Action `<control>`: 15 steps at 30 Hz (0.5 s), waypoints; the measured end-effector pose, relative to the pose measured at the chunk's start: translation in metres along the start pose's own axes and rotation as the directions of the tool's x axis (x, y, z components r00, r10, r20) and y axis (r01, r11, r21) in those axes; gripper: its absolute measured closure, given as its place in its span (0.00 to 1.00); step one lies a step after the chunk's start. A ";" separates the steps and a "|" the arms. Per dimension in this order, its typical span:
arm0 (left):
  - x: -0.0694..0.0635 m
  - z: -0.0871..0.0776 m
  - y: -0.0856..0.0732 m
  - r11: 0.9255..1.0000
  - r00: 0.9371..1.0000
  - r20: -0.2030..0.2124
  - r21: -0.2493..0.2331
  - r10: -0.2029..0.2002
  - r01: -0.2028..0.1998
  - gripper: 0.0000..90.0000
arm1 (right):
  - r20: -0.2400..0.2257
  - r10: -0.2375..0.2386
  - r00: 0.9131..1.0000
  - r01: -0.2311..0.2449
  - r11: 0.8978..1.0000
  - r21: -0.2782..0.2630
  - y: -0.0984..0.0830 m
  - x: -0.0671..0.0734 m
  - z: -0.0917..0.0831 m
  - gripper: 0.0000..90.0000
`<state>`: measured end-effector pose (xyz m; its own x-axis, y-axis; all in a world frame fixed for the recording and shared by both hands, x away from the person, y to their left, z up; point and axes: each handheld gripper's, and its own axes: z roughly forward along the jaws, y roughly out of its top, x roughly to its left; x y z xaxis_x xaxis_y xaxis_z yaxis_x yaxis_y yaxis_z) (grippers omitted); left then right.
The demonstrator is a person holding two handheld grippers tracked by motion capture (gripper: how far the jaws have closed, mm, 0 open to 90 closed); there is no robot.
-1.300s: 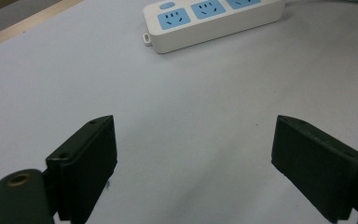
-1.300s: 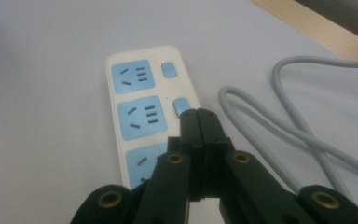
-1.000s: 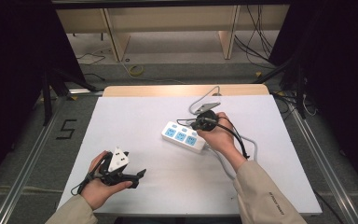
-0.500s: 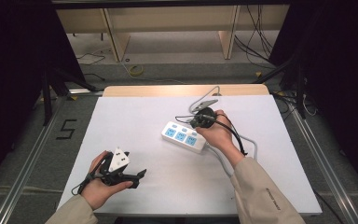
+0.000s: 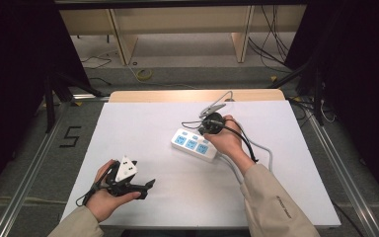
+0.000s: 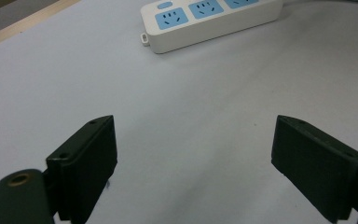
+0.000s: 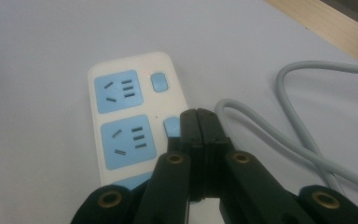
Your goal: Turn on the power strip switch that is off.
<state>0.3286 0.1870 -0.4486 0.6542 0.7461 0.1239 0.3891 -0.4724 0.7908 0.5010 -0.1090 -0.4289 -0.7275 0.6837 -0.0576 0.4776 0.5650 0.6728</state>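
Pressing closed jaws onto a switch, the right gripper (image 7: 199,122) sits over the power strip (image 5: 193,144) at the middle of the high view; its tips could slide off the small button (image 7: 171,126). The left gripper (image 6: 193,154), lower left, gapes wide and empty

Your left hand (image 5: 109,190) cradles the left gripper (image 5: 147,186) low near your side of the bench, its jaws spread wide apart. Your right hand (image 5: 227,140) reaches forward, sleeve extended, with the right gripper (image 7: 198,122) pressed closed, jaws touching.
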 end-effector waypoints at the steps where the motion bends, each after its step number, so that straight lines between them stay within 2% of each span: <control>1: 0.000 0.000 0.000 1.000 1.000 0.001 -0.001 0.000 0.000 0.15 | -0.001 0.002 1.000 -0.002 1.000 0.001 0.000 0.000 0.001 1.00; 15: -0.001 0.000 0.001 1.000 1.000 0.007 -0.001 0.004 -0.004 0.15 | -0.005 0.006 1.000 -0.006 1.000 0.029 0.013 0.001 0.007 1.00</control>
<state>0.3283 0.1856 -0.4483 0.6603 0.7409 0.1230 0.3860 -0.4753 0.7906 0.5101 -0.0979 -0.4256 -0.7270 0.6848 -0.0494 0.4961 0.5737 0.6518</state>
